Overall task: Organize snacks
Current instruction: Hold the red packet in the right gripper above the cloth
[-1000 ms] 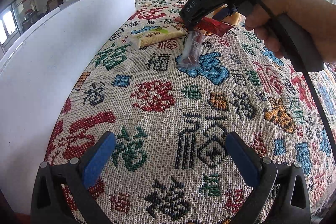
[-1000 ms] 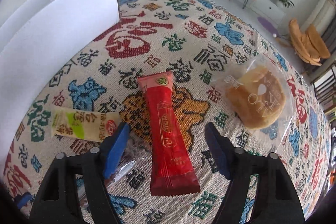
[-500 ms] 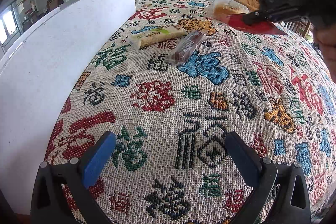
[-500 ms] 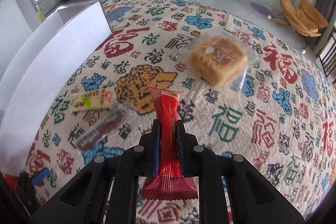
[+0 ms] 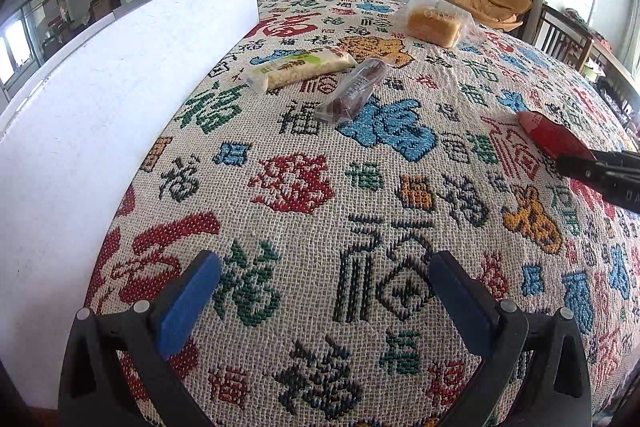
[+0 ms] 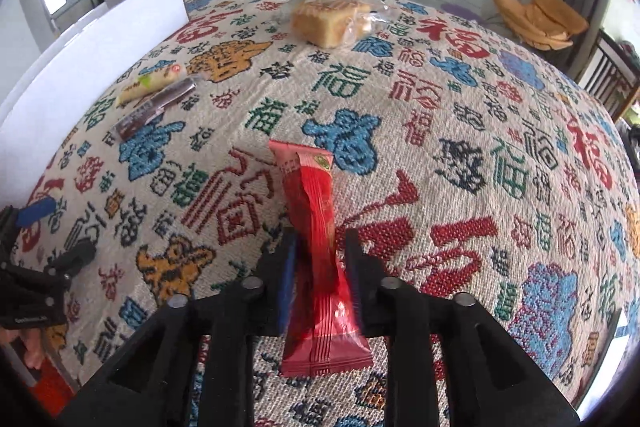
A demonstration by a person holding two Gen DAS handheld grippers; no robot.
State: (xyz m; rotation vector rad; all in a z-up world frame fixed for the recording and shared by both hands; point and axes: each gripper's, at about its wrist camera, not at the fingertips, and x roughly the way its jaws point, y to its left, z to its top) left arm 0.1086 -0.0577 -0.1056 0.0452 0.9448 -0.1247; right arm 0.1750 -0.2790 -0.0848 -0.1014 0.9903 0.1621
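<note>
Right gripper (image 6: 320, 247) was pinching the red snack packet (image 6: 316, 227) at mid-length, held over the patterned cloth (image 6: 460, 107). Left gripper (image 5: 320, 291) was spread, empty, low over the cloth beside the white box wall (image 5: 120, 99). Risk: the glossy film appeared creased and slack between the pads, so it could slide or twist out during transfer. Green-labelled bar (image 5: 300, 69), dark bar (image 5: 354, 89) and bagged cake (image 5: 434, 21) lay loose; a careless pass could nudge them.

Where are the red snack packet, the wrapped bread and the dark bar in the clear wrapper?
Red snack packet (image 6: 316, 227): right wrist view, middle of the wrapper between the fingers.
Wrapped bread (image 6: 326, 21): right wrist view, top crust.
Dark bar in clear wrapper (image 5: 354, 91): left wrist view, middle of the bar.
</note>
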